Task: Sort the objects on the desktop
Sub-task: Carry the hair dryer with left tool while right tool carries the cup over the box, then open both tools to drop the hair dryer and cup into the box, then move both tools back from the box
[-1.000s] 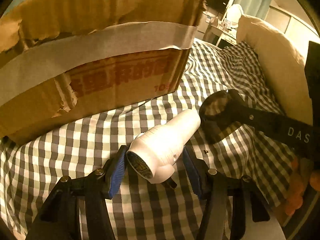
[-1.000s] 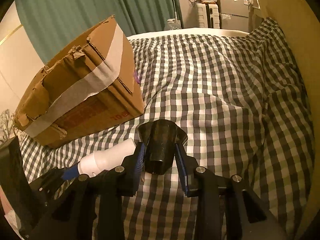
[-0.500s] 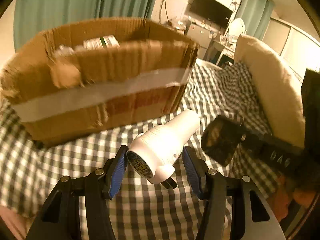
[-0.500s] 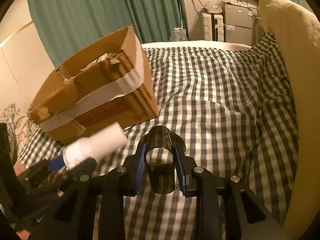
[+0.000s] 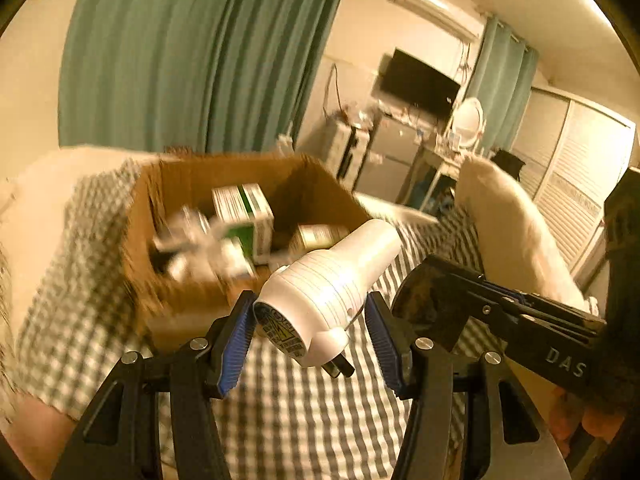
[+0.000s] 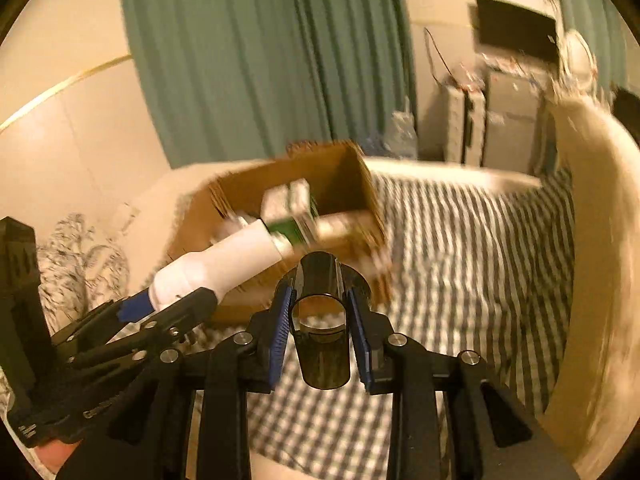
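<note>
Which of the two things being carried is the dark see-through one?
The funnel-shaped nozzle in the right gripper; the left gripper carries an opaque white hair dryer.

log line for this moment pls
left gripper: shut on white dryer | right gripper: shut on dark nozzle | both above checked cloth, facing box

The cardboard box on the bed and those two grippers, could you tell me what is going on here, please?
A person is sorting items into the cardboard box on the checked bedspread. The left gripper holds a white hair dryer body, and the right gripper holds its dark nozzle. Both are held in the air near the box, which already contains a few small cartons.
</note>
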### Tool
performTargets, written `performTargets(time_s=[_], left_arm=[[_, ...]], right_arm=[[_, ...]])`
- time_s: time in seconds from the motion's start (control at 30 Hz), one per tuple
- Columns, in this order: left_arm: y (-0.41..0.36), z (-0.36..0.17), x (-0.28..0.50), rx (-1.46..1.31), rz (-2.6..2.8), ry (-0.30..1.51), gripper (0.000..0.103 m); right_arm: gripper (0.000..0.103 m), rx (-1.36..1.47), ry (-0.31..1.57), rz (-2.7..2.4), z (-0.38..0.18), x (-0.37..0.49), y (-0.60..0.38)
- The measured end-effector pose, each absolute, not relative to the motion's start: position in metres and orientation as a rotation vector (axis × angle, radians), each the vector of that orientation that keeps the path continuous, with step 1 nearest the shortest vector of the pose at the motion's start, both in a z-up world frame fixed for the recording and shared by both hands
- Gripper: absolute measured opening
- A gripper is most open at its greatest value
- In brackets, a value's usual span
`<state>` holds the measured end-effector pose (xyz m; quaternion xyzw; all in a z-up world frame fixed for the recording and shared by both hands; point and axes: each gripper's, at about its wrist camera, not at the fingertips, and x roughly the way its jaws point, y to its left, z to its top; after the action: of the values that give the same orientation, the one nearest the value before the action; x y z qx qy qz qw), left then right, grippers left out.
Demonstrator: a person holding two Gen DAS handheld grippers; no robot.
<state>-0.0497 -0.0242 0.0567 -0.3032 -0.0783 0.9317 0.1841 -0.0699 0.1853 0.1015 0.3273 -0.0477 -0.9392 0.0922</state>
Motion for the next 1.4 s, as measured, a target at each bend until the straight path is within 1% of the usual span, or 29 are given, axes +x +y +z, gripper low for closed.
performTargets(time_s=[0.13, 0.27, 0.37, 0.5, 0.57, 0.6, 0.63, 0.67, 0.7, 0.73, 0.77, 0.83, 0.87, 0.9, 0.93, 0.97, 1.03, 1.1, 1.27, 1.4], left_arm=[[-0.043, 0.087, -0.07, -0.794, 2.696, -0.23, 0.056], [-0.052, 0.097, -0.095, -0.78, 2.756, -0.188, 0.056], [-0.057, 0.092, -0.12, -0.803, 2.776, -0.185, 0.056], [-0.058, 0.071, -0.148, -0.847, 2.767, -0.163, 0.057], [-0.059, 0.058, -0.164, -0.878, 2.776, -0.159, 0.06], [-0.061, 0.054, -0.17, -0.884, 2.788, -0.163, 0.068], [-0.063, 0.051, -0.18, -0.892, 2.807, -0.171, 0.073], [-0.063, 0.048, -0.187, -0.891, 2.82, -0.181, 0.082], [-0.064, 0.048, -0.192, -0.879, 2.839, -0.197, 0.089], [-0.066, 0.047, -0.196, -0.861, 2.857, -0.219, 0.092], [-0.067, 0.045, -0.198, -0.841, 2.871, -0.238, 0.099], [-0.071, 0.038, -0.193, -0.799, 2.889, -0.252, 0.103], [-0.071, 0.033, -0.19, -0.797, 2.898, -0.245, 0.103], [-0.07, 0.03, -0.187, -0.809, 2.905, -0.225, 0.103], [-0.068, 0.027, -0.184, -0.823, 2.911, -0.192, 0.103], [-0.065, 0.024, -0.18, -0.832, 2.916, -0.15, 0.103], [-0.058, 0.022, -0.169, -0.827, 2.921, -0.085, 0.103], [-0.052, 0.024, -0.157, -0.793, 2.928, -0.067, 0.103], [-0.048, 0.019, -0.14, -0.857, 2.939, -0.111, 0.103], [-0.049, 0.011, -0.129, -0.874, 2.953, -0.097, 0.103]], right_arm=[[0.028, 0.888, -0.078, -2.774, 0.128, -0.087, 0.161], [0.028, 0.852, -0.081, -2.749, 0.135, -0.115, 0.148], [0.028, 0.874, -0.099, -2.732, 0.131, -0.144, 0.144], [0.028, 0.917, -0.098, -2.724, 0.114, -0.181, 0.142], [0.028, 0.931, -0.111, -2.725, 0.103, -0.195, 0.145], [0.033, 0.93, -0.118, -2.733, 0.1, -0.2, 0.148], [0.059, 0.929, -0.125, -2.746, 0.097, -0.206, 0.15], [0.077, 0.927, -0.135, -2.768, 0.095, -0.211, 0.154], [0.094, 0.915, -0.147, -2.793, 0.095, -0.214, 0.157], [0.094, 0.891, -0.168, -2.817, 0.095, -0.214, 0.162], [0.094, 0.871, -0.196, -2.821, 0.097, -0.214, 0.17], [0.094, 0.868, -0.223, -2.819, 0.096, -0.207, 0.182], [0.094, 0.867, -0.223, -2.825, 0.094, -0.203, 0.186], [0.096, 0.866, -0.218, -2.839, 0.091, -0.194, 0.192], [0.102, 0.874, -0.212, -2.856, 0.087, -0.188, 0.198], [0.103, 0.893, -0.2, -2.882, 0.081, -0.179, 0.202], [0.103, 0.958, -0.155, -2.904, 0.07, -0.171, 0.207], [0.103, 1.05, -0.086, -2.899, 0.059, -0.168, 0.207], [0.103, 1.146, -0.06, -2.878, 0.042, -0.156, 0.205], [0.103, 1.162, -0.001, -2.901, 0.042, -0.149, 0.197]])
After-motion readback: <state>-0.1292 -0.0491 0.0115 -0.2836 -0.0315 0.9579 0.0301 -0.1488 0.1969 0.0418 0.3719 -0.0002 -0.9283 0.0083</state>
